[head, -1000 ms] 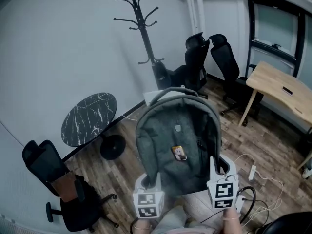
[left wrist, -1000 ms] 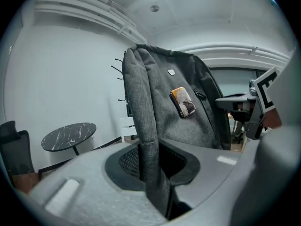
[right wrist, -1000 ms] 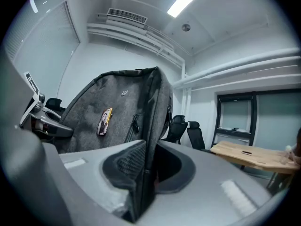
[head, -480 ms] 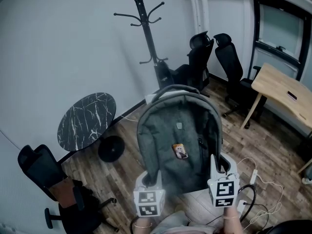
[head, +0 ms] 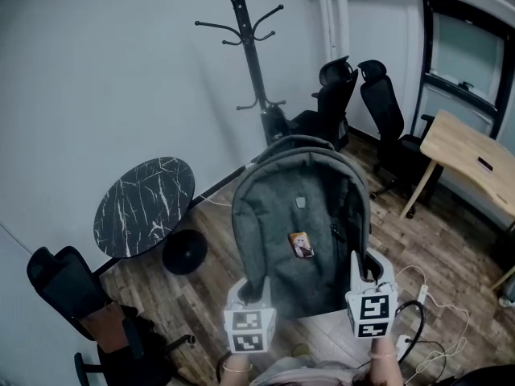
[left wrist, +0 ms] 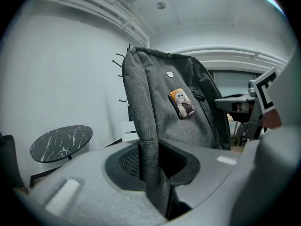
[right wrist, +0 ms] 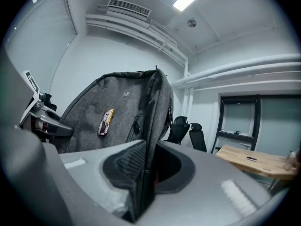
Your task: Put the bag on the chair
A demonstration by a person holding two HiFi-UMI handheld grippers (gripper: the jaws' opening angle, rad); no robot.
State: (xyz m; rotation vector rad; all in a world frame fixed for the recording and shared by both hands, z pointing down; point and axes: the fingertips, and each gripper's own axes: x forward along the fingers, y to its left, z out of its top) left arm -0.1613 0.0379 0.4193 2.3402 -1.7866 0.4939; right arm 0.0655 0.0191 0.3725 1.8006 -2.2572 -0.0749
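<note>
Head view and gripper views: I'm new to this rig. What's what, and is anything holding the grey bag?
No robot arm: a person holds a two-jaw gripper in each hand. The head view looks down from the person's head; each gripper view looks along its own jaws. The left gripper and right gripper are each clamped on a side edge of the grey bag, holding it upright off the floor. Around it: a marble table, a coat stand, a wooden desk, a black office chair lower left, and rear chairs.
</note>
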